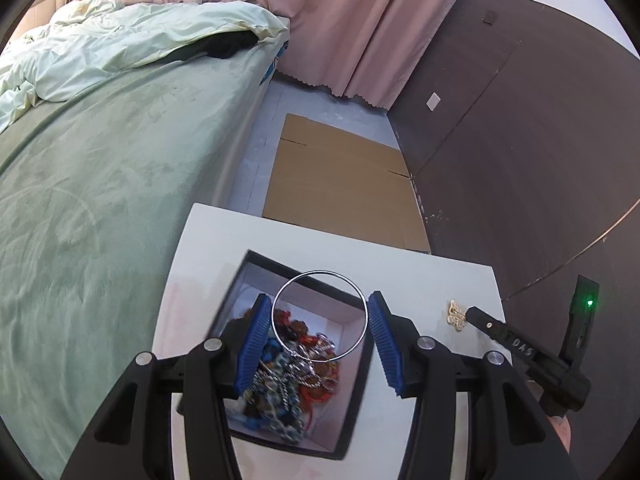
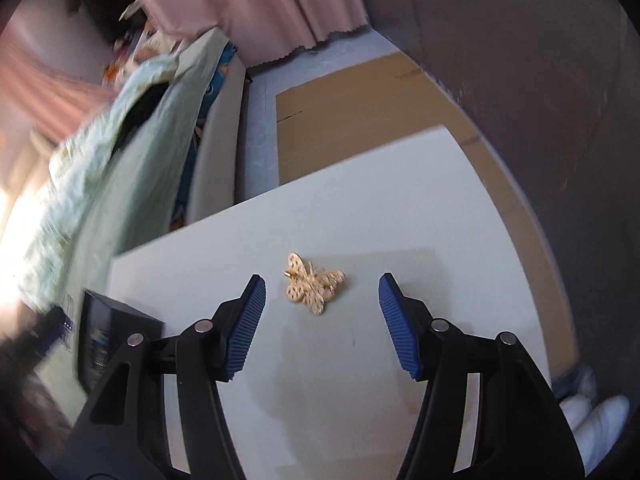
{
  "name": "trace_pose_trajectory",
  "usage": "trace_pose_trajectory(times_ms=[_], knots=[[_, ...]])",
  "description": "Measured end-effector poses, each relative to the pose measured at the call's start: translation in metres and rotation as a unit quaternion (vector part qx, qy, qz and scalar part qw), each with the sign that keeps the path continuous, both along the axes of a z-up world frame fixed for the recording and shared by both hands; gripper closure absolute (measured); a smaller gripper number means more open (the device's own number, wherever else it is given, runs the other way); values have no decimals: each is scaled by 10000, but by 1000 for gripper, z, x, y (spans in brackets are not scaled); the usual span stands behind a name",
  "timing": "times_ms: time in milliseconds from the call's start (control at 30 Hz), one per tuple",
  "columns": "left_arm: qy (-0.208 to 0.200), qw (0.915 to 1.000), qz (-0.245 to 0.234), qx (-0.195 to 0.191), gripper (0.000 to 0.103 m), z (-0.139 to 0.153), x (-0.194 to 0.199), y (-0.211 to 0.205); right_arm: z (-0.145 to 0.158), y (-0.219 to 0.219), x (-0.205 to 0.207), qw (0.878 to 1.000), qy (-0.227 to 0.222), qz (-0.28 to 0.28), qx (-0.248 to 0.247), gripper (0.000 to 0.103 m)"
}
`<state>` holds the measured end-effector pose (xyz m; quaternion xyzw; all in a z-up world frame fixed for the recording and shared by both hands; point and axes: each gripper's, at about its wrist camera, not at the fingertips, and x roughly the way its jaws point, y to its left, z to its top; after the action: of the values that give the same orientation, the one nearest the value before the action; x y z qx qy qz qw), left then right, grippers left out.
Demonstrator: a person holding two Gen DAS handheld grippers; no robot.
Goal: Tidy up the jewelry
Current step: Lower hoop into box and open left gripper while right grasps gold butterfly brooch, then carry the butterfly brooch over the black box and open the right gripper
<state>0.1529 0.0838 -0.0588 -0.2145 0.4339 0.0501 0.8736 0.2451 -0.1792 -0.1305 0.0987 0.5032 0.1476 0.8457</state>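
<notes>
In the left wrist view the left hand-held gripper [image 1: 320, 344] pinches a thin silver hoop bangle [image 1: 319, 316] across its width, the blue pads touching its two sides. The ring hangs over an open black box [image 1: 256, 264] with pale inner walls, low in the frame, filled with a tangle of jewelry [image 1: 296, 380] — red, blue and silvery beads and chains. The box stands on the white worktop [image 1: 208, 240]. To the right lies a small gold butterfly brooch [image 1: 456, 315], with the right hand-held gripper's tip [image 1: 486, 323] just beside it.

The right wrist view shows the brooch [image 2: 313, 283] closer: pierced gold wings, lying flat on the worktop [image 2: 360, 200], just ahead of the right hand-held gripper [image 2: 322, 320] — fingers spread, touching nothing. Only a corner of the box [image 2: 116, 320] shows at lower left. Beyond lie cardboard [image 2: 360, 92] on the floor, a green bed [image 1: 100, 184] and pink curtains [image 1: 360, 20].
</notes>
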Motion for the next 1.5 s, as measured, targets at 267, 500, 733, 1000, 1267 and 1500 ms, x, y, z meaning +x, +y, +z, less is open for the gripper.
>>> trace_pose_trajectory(times_ms=[267, 500, 733, 1000, 1267, 1500], knots=[[93, 9998, 88, -168, 55, -7, 3, 20, -9, 30, 3, 9952, -330, 474, -794, 33], [147, 9995, 127, -236, 54, -11, -1, 30, -20, 44, 0, 9892, -510, 662, -1203, 33], [155, 9996, 127, -220, 54, -13, -1, 29, -23, 53, -8, 9814, -663, 964, -1525, 57], [215, 9996, 45, -200, 54, -13, -3, 24, -19, 53, -13, 9838, -588, 953, -1401, 63], [96, 9995, 78, -292, 18, -6, -15, 23, 0, 46, -29, 9875, -666, 915, -1097, 63], [21, 9995, 171, -259, 17, 4, -30, 26, 28, 47, -50, 9903, -862, 944, -541, 63]])
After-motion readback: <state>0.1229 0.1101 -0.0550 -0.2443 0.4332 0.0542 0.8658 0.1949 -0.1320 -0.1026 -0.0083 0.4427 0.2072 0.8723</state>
